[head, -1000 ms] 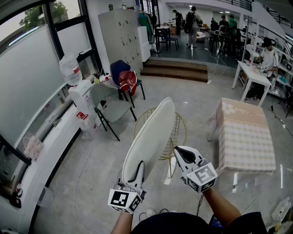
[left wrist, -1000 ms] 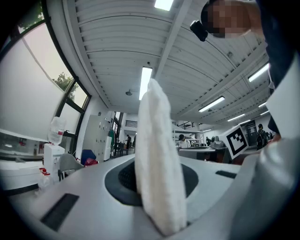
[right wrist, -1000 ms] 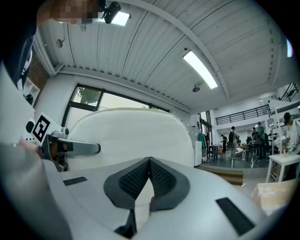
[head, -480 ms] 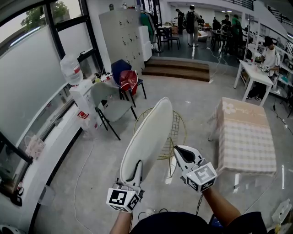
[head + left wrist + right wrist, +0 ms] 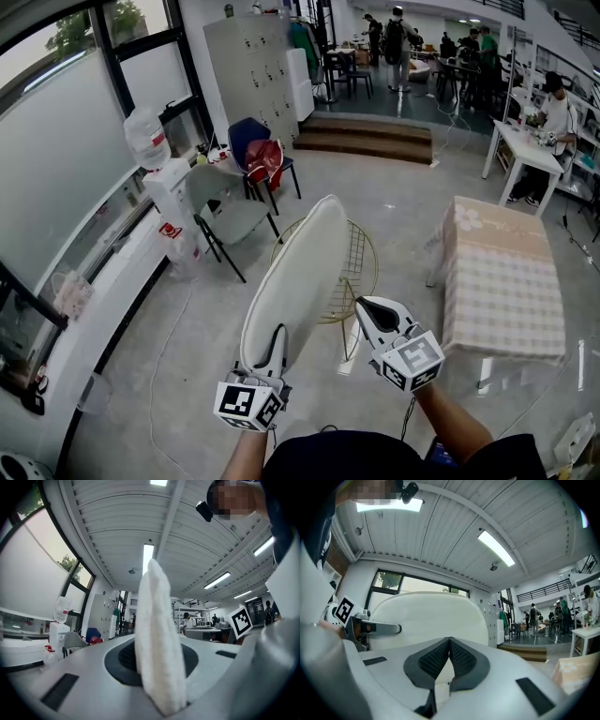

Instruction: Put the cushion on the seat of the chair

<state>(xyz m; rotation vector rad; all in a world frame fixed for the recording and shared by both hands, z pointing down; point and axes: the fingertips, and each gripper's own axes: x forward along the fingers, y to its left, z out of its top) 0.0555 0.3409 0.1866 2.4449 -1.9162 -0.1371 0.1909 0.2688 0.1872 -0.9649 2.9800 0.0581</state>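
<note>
A white oval cushion [image 5: 300, 281] stands on edge in front of me, and my left gripper [image 5: 275, 345] is shut on its near rim. Its far end reaches over the round gold wire chair [image 5: 358, 264] on the floor. In the left gripper view the cushion [image 5: 157, 644] rises as a thick white slab from between the jaws. My right gripper [image 5: 368, 311] hangs just right of the cushion, shut and holding nothing; its black pads [image 5: 436, 658] meet. The right gripper view shows the cushion's broad face [image 5: 431, 616] and the left gripper [image 5: 370, 629] at the left.
A low table under a checked cloth [image 5: 502, 272] stands to the right of the wire chair. To the left are a grey chair [image 5: 225, 211], a blue chair carrying a red bag [image 5: 262, 155] and a water dispenser [image 5: 169, 192]. Steps [image 5: 366, 136] and people lie further back.
Both grippers and the cushion have eased a little forward and down toward the wire chair. The left gripper keeps its hold; the right stays shut.
</note>
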